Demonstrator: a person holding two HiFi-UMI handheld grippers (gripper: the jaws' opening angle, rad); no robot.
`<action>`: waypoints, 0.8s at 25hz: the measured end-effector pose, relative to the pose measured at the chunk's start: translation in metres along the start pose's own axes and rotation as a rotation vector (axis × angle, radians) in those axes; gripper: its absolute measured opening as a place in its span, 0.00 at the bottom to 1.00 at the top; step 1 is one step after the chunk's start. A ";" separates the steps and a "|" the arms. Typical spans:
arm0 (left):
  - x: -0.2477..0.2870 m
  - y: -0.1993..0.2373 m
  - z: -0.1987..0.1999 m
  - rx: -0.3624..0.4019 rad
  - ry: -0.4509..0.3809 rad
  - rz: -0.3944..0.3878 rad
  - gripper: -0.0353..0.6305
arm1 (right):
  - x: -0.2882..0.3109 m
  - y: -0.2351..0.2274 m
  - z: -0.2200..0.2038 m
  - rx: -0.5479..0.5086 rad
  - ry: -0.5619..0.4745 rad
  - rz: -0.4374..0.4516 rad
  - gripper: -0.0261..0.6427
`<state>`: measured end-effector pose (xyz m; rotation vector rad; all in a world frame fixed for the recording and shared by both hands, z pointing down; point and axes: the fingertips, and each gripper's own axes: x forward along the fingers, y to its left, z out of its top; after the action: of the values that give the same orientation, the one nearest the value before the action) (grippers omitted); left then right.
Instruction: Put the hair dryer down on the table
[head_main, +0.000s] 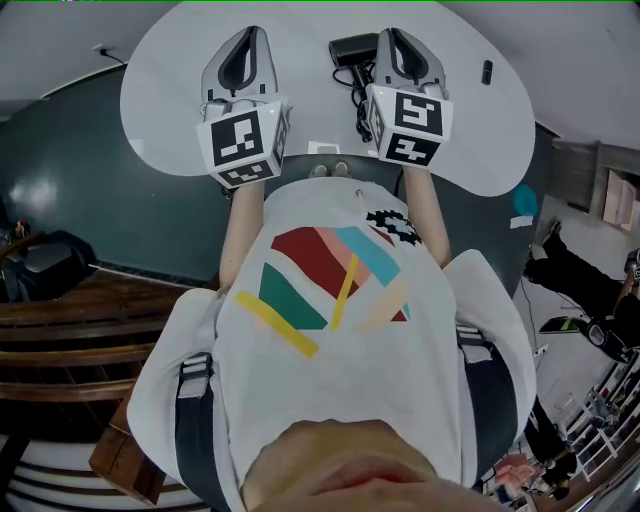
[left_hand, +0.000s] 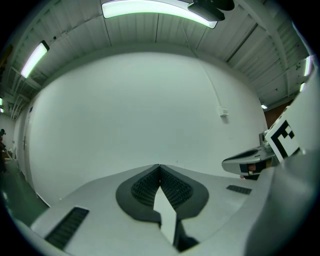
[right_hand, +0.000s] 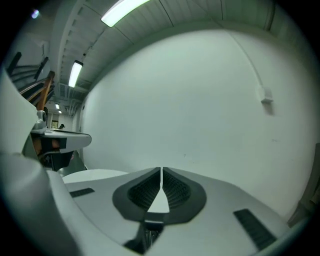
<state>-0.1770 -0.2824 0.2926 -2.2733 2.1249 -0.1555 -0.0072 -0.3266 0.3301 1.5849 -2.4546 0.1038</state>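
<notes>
Hair dryer (head_main: 352, 48) on table (head_main: 180, 90), long axis crosswise

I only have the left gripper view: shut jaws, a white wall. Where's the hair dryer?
Observer: It's lying on the table. In the head view, the hair dryer sits just left of the right gripper tip.
Operator: Right gripper holding it?
Observer: No. The right gripper view shows its jaws together with nothing between them.
Operator: Where's the cord?
Observer: The black cord trails from the dryer across the table toward the person, passing beside the right gripper.
Operator: Anything else on the table?
Observer: One small dark object near the far right edge. It's too small to identify.
</notes>
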 end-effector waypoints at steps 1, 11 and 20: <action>0.000 -0.001 0.002 0.000 -0.004 -0.001 0.08 | -0.003 -0.001 0.008 -0.004 -0.026 -0.011 0.07; 0.007 -0.014 0.017 0.015 -0.038 -0.022 0.08 | -0.027 -0.014 0.049 0.002 -0.207 -0.040 0.06; 0.011 -0.021 0.023 0.023 -0.054 -0.033 0.08 | -0.031 -0.018 0.044 -0.023 -0.205 -0.057 0.06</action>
<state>-0.1536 -0.2934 0.2717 -2.2740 2.0497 -0.1174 0.0150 -0.3136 0.2796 1.7320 -2.5469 -0.1014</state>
